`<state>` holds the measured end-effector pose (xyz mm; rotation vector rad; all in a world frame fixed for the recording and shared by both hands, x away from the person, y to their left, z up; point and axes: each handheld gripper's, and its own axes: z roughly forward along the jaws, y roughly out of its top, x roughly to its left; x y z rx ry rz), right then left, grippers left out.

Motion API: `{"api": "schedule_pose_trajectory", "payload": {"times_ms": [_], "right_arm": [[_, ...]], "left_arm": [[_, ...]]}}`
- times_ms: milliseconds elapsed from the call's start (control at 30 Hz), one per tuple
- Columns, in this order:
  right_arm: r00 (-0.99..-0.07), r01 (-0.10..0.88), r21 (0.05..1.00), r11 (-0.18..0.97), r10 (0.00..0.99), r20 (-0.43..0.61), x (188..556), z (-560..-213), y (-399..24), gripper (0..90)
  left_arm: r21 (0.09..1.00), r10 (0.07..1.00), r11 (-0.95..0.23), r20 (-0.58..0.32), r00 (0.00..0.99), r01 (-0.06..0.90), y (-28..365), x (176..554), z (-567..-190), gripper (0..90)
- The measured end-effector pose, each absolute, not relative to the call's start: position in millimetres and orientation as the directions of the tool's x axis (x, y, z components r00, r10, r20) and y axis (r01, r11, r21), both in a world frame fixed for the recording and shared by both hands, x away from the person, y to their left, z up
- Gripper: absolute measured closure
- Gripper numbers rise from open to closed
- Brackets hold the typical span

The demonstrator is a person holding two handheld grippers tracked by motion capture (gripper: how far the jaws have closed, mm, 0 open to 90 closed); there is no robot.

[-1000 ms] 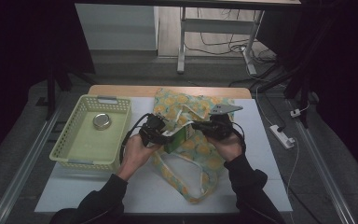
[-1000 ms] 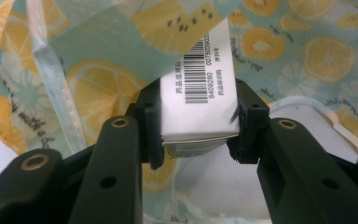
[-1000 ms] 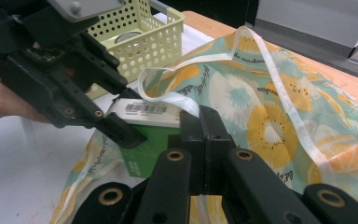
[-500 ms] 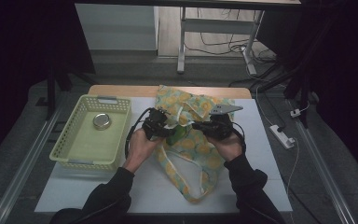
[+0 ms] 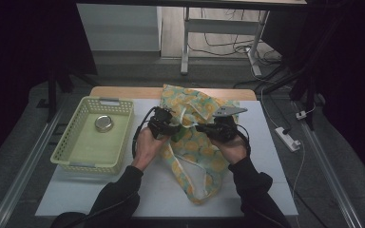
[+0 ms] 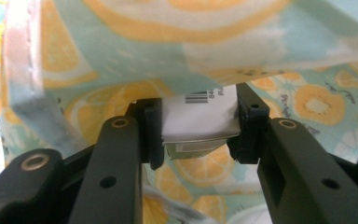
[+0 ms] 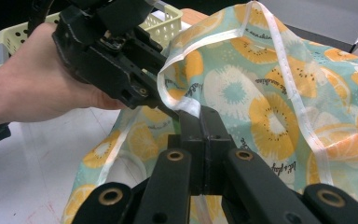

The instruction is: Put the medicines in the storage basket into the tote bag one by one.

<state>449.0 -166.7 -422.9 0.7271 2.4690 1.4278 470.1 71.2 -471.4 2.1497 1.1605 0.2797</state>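
While the right gripper [image 7: 204, 135] is pinched tight on the white-trimmed edge of the fruit-print bag [image 5: 197, 142] lying mid-table, the left gripper [image 6: 196, 126] clamps a small barcoded packet [image 6: 198, 119] right at the bag's opening. A yellow basket [image 5: 78, 159] with a little tin [image 5: 103, 123] inside sits to the left.

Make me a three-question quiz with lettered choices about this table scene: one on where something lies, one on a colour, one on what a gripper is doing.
1. Where does the round metal tin lie?
A) in the basket
B) on the bag
C) on the floor

2. What colour is the basket?
A) red
B) pale yellow-green
C) black

3. What is the left hand-held gripper doing?
A) hanging open
B) clamping a small barcoded packet
C) lifting the basket

Answers: 1 A, the tin sits inside the basket; 2 B, its plastic looks pale yellow-green; 3 B, both pads press the packet's sides.
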Motion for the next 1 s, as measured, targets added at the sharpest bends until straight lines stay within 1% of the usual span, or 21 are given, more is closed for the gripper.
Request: {"api": "schedule_pose_trajectory", "payload": {"times_ms": [133,300,400,533,633,767,1000], "right_arm": [[-0.859,0.315,0.855,0.411,0.507,0.072,449.0,-422.6,-167.1,89.8],[-0.856,0.316,0.855,0.411,0.512,0.07,449.5,-423.0,-168.0,89.8],[-0.857,0.315,0.856,0.41,0.511,0.071,450.2,-423.3,-168.6,89.8],[-0.855,0.317,0.855,0.41,0.515,0.07,450.7,-423.5,-169.5,89.8],[-0.854,0.316,0.857,0.408,0.516,0.069,450.6,-423.2,-169.8,89.8],[-0.854,0.317,0.856,0.408,0.516,0.071,451.0,-423.3,-170.0,89.8],[-0.853,0.315,0.857,0.408,0.517,0.067,450.7,-423.1,-170.1,89.8]], "left_arm": [[0.643,0.808,-0.394,-0.097,0.581,0.656,67.2,473.7,-474.9,61.5],[0.667,0.8,-0.397,-0.086,0.594,0.631,67.4,473.0,-477.3,59.3],[0.685,0.792,-0.392,-0.088,0.604,0.614,68.2,469.9,-474.3,48.7],[0.7,0.787,-0.394,-0.077,0.612,0.595,68.5,463.2,-469.1,40.0],[0.706,0.776,-0.399,-0.079,0.625,0.585,70.4,458.0,-465.7,35.4],[0.721,0.753,-0.38,-0.123,0.647,0.579,74.7,451.8,-460.5,29.6],[0.736,0.709,-0.381,-0.155,0.688,0.559,85.8,437.1,-448.3,23.4]]}}
